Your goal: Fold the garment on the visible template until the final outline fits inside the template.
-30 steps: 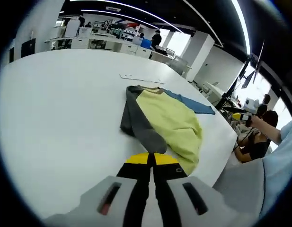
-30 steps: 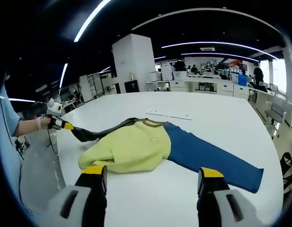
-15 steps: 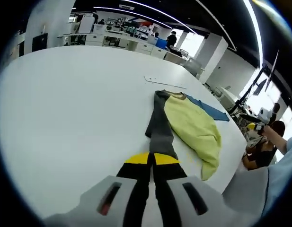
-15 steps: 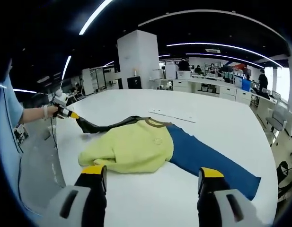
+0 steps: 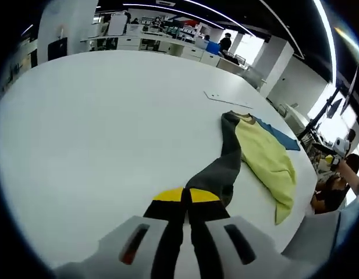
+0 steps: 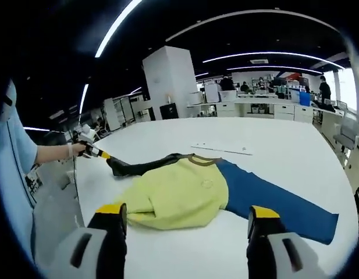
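— Lying across the white table is the garment: yellow-green body, one grey sleeve, one blue sleeve. See it?

— Yes. In the left gripper view the grey sleeve runs straight from the collar to the left gripper, whose yellow-tipped jaws are pressed together on the cuff.

— And the right gripper?

— Its jaws stand wide apart with nothing between them, above the table just short of the yellow hem.

— Containers?

— I cannot make out any. A thin pale strip lies flat beyond the collar, apart from the cloth.

— Edges?

— The yellow body hangs close to the table's near edge in the left gripper view. Wide bare tabletop stretches past the grey sleeve on the other side. The blue sleeve's cuff lies near the edge in the right gripper view.

— The person?

— A hand holds the left gripper off the table's corner.
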`<move>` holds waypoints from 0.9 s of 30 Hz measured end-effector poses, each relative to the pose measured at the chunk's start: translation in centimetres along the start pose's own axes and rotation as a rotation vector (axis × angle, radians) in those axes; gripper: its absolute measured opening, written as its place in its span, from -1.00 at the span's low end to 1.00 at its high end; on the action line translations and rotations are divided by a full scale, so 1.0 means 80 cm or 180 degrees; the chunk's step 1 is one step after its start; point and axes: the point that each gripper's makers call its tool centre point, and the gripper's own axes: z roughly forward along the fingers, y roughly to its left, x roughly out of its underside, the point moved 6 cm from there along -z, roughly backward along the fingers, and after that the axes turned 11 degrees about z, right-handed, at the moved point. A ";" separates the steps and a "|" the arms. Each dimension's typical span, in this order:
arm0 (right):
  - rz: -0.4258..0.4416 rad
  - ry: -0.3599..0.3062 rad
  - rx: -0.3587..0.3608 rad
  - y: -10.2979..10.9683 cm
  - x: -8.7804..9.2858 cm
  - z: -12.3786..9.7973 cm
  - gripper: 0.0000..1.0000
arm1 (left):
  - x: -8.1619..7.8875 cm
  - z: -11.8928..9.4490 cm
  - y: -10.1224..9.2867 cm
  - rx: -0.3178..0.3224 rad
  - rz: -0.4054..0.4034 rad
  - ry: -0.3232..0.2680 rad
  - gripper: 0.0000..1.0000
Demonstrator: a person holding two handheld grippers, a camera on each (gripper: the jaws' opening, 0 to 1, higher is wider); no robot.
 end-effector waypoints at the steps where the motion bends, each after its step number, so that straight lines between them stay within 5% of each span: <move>1: 0.0014 0.0012 -0.0003 -0.001 0.002 0.001 0.73 | 0.000 0.003 0.011 0.0000 -0.0012 0.0004 -1.00; 14: 0.0163 0.0095 0.0014 -0.008 0.017 0.017 0.70 | -0.007 0.044 0.090 -0.0188 -0.0022 0.0348 -1.00; 27: 0.0215 0.0121 0.0040 -0.013 0.020 0.025 0.68 | -0.011 0.087 0.138 -0.0317 0.0201 0.0889 -1.00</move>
